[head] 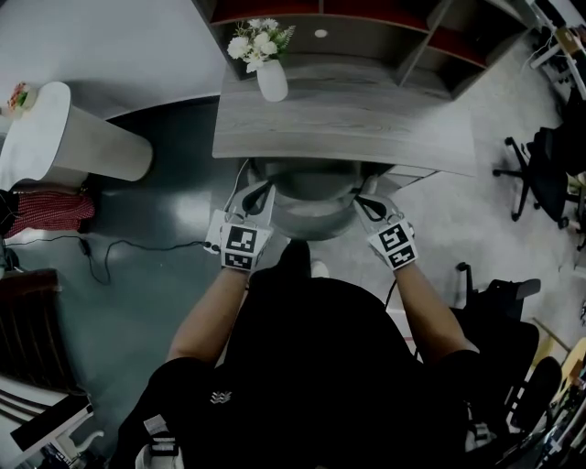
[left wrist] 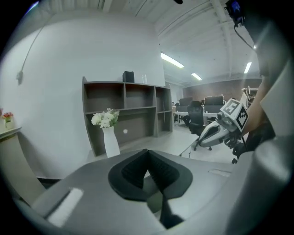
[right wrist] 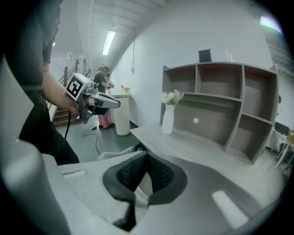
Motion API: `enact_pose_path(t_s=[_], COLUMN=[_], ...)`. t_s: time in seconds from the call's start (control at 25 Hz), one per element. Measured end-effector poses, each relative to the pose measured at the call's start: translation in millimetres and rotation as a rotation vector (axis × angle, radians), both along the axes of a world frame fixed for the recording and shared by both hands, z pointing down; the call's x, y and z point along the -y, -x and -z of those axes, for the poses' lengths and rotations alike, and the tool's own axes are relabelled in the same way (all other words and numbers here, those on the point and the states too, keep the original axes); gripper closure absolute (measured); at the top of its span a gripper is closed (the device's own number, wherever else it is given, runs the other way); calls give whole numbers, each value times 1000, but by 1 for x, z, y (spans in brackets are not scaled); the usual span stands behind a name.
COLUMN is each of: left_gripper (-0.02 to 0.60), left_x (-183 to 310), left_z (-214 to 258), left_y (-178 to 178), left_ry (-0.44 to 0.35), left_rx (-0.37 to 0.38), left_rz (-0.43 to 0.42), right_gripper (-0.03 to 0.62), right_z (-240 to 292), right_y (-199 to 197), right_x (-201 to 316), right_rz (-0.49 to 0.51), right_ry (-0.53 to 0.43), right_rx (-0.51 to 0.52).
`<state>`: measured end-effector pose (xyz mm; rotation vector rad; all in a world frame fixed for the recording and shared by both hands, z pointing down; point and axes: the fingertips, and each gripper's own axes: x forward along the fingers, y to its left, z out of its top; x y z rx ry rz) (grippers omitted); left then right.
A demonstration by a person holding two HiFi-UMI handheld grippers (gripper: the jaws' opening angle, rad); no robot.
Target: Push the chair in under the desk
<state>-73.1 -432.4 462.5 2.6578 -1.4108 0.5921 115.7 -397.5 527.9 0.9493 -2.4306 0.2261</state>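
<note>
A grey chair (head: pixel 307 203) stands with its seat mostly beneath the wooden desk (head: pixel 366 119); only its rounded back shows at the desk's near edge. My left gripper (head: pixel 259 194) is at the left end of the chair back and my right gripper (head: pixel 363 197) at the right end, both close against it. In the left gripper view the left gripper's (left wrist: pixel 148 153) dark pads meet, with nothing between them. In the right gripper view the right gripper (right wrist: pixel 146 156) is also shut and empty, with a pale part of the chair (right wrist: pixel 115 153) just below.
A white vase of flowers (head: pixel 271 78) stands on the desk's far left, before a shelf unit (head: pixel 366 27). A white cylindrical bin (head: pixel 69 137) and a floor cable (head: pixel 119 252) lie to the left. Black office chairs (head: pixel 549 174) stand to the right. A person (right wrist: pixel 103 78) stands far off.
</note>
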Motion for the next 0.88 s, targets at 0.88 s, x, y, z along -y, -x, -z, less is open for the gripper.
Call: enact_pose_path(t_s=[0.88], left_gripper=[575], left_x=[-5], left_z=[-8], left_y=[12], left_ry=[17], left_rx=[-11], left_rz=[59], right_gripper=[594], right_z=[-3], right_y=[-39], right_x=[7], right_rz=[-196], right_ry=[45], right_rx=[76])
